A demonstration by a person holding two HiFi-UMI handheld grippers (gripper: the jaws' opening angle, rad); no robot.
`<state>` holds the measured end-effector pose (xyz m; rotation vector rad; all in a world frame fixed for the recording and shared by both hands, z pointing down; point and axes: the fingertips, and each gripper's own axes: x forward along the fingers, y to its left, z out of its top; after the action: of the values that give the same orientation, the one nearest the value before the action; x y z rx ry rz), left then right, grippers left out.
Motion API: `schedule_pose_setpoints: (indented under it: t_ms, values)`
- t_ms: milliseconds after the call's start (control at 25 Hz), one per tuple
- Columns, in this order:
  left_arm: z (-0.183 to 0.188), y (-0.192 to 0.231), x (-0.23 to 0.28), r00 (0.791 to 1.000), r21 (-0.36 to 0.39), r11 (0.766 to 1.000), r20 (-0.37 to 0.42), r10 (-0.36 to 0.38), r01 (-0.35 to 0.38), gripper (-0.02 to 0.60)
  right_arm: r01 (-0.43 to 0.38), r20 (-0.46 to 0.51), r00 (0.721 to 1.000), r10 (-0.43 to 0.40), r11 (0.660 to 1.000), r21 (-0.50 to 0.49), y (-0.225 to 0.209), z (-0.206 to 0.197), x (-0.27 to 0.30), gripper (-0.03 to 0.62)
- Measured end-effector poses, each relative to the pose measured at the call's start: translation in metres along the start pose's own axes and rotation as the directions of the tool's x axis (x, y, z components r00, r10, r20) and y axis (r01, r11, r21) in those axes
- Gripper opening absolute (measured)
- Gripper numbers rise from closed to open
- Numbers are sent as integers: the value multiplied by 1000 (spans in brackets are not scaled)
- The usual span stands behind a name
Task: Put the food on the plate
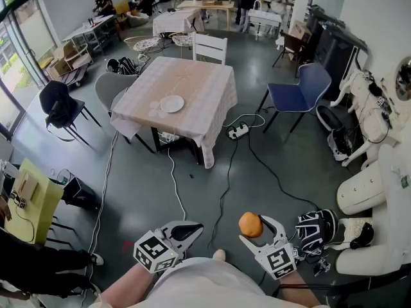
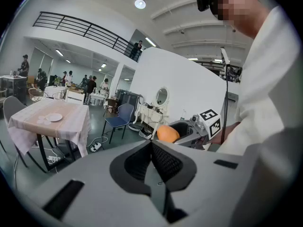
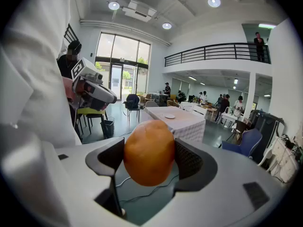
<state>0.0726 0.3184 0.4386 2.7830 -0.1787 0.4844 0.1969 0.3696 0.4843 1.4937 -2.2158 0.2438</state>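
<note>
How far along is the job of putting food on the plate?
Done: the orange food is clamped in the right gripper's jaws. In hand: it is held far from the table. Remaining: reach the plate, which looks empty, and set it down. The left gripper is shut, empty.

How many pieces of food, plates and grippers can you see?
orange food: 1
plate: 1
grippers: 2, the left gripper and the right gripper
Total: 4
</note>
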Motion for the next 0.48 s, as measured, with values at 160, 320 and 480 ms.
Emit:
schedule_pose_setpoints:
  t_ms: [160, 320, 480]
  values:
    - [3, 1, 0, 1000, -9, 1000, 9, 5, -5, 9, -7, 2, 1000, 7, 1000, -3, -4, -1, 2, 347]
    - [-1, 4, -7, 998, -25, 998, 11, 56, -56, 9, -46, -3, 999, 46, 999, -11, -1, -7, 10, 348]
    - [-4, 6, -17, 995, -36, 994, 20, 102, -101, 9, -77, -3, 997, 77, 997, -31, -3, -7, 22, 348]
